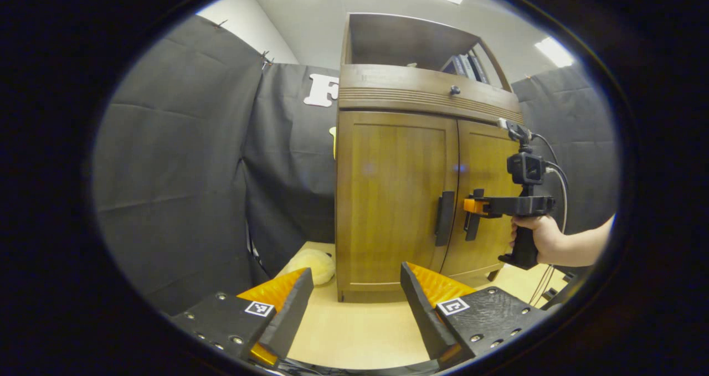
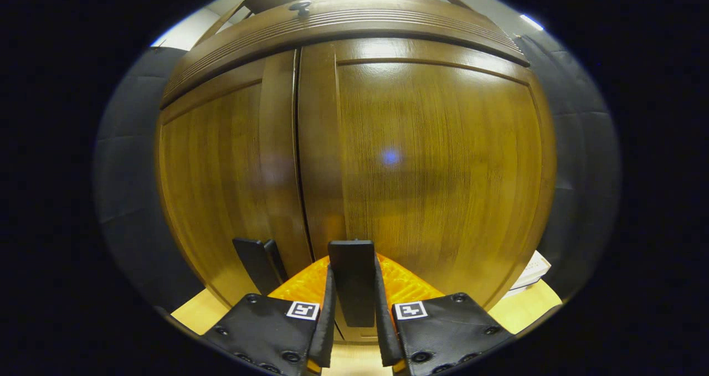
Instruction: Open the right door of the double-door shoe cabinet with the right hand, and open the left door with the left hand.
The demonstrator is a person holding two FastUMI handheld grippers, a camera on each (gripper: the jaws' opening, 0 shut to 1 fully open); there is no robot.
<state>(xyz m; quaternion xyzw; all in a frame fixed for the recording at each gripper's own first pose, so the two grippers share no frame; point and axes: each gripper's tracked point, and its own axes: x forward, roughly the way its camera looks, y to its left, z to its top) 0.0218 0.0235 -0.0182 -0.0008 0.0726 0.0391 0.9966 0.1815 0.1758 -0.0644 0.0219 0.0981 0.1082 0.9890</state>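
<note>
In the right gripper view, our right gripper sits right up against the shoe cabinet, its two fingers clamped on either side of the right door's handle. The right door looks closed, flush with the left door, whose own handle stands just beside the seam.

In the left gripper view, our left gripper hangs well back from the cabinet with its fingers spread wide, holding nothing. The cabinet stands ahead on a pale tabletop, both doors shut. It is brown glossy wood with dark upright handles, a drawer with a small knob above the doors, and an open shelf on top. A hand holds the right gripper at the right handle.
</note>
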